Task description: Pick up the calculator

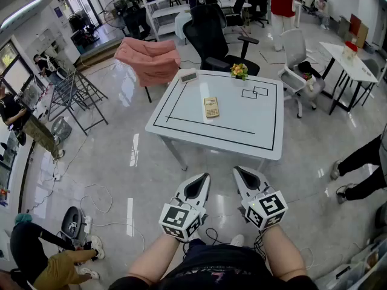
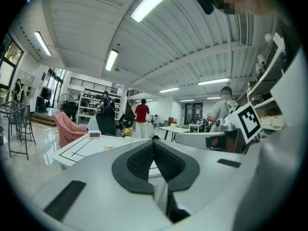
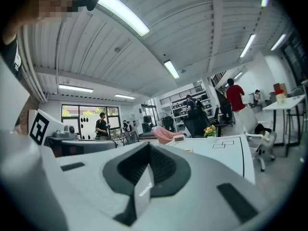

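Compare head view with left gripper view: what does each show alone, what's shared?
Head view only: the holder's forearms, the squares drawn on the table, and the marker cube on the left gripper. Left gripper view only: ceiling lights, and its pads pressed together with nothing between. Both: table, calculator, clock, flowers, pink chair, right gripper.

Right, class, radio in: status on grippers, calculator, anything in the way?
Left gripper and right gripper shut, empty. Flat yellow rectangular calculator untouched, mid white square table, out ahead. Small flower pot and digital clock at far edge, not blocking.
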`<state>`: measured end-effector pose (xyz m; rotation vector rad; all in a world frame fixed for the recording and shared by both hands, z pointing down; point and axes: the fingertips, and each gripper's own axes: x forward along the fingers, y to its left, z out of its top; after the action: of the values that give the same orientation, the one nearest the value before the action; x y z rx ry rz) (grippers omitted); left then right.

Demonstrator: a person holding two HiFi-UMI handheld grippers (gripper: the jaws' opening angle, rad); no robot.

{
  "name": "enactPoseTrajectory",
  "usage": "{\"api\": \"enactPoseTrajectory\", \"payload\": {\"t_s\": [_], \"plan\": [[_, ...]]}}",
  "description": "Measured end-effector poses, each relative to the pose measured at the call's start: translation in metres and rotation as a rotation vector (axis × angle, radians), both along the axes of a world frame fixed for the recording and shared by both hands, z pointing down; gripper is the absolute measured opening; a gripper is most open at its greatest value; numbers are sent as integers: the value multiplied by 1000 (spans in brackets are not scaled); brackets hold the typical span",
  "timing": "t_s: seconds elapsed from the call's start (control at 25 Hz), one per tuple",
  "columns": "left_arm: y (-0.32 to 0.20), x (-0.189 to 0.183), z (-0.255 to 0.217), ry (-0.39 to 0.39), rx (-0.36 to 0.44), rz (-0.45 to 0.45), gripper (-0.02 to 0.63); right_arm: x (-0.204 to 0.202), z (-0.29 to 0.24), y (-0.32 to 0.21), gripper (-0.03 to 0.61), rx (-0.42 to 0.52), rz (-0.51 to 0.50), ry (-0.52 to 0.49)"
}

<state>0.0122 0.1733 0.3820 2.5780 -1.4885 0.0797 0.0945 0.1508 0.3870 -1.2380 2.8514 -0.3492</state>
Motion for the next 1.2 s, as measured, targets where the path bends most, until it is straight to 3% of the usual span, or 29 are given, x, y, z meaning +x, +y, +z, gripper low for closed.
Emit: {"api": "enactPoseTrajectory", "payload": {"t_s": [0.8, 1.12, 1.2], "plan": [[2, 25, -15, 31, 34, -82, 2, 50, -9, 6, 2, 23, -28, -48], [-24, 10, -13, 49, 50, -82, 28, 42, -8, -13, 12, 28, -19, -44], [-37, 3, -10, 55, 51, -72, 49, 36, -8, -23, 41, 36, -15, -36]]}}
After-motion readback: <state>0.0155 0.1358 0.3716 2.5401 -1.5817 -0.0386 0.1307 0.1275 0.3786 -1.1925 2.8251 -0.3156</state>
